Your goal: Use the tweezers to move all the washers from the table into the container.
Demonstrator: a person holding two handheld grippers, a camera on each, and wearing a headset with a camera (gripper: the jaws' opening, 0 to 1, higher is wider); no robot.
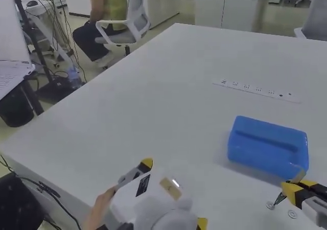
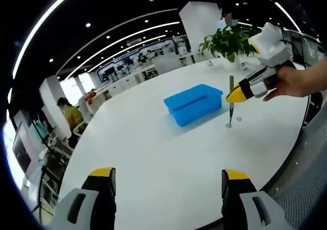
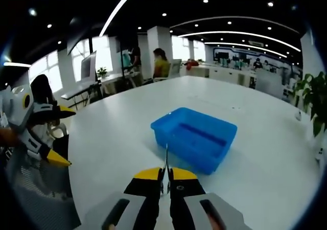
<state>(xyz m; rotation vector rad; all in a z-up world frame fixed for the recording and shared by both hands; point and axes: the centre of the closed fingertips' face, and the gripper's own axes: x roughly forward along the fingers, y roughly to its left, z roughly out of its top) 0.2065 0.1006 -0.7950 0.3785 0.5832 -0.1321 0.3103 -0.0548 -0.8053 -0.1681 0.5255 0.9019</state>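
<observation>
Near side of the blue container (image 1: 268, 147), two washers (image 1: 292, 214) sit on the table (image 1: 179, 102). The right gripper (image 1: 292, 188) clenches the tweezers (image 1: 277, 200), tips down on one to pinch it, while the left gripper (image 2: 168, 175) hangs wide open, idle.

Cropped by the head view's lower right edge: right claw (image 1: 297, 186), body lost past the frame. Smeared and cut off at the bottom edge: left claw (image 1: 173, 193). Just below the right claw, at the tip of the tweezers (image 1: 278, 199), washers (image 1: 269, 205), mere specks; impossible to tell whether touched by the tip. In the right gripper view, tip hair-thin, lost against the container (image 3: 194, 135).
</observation>
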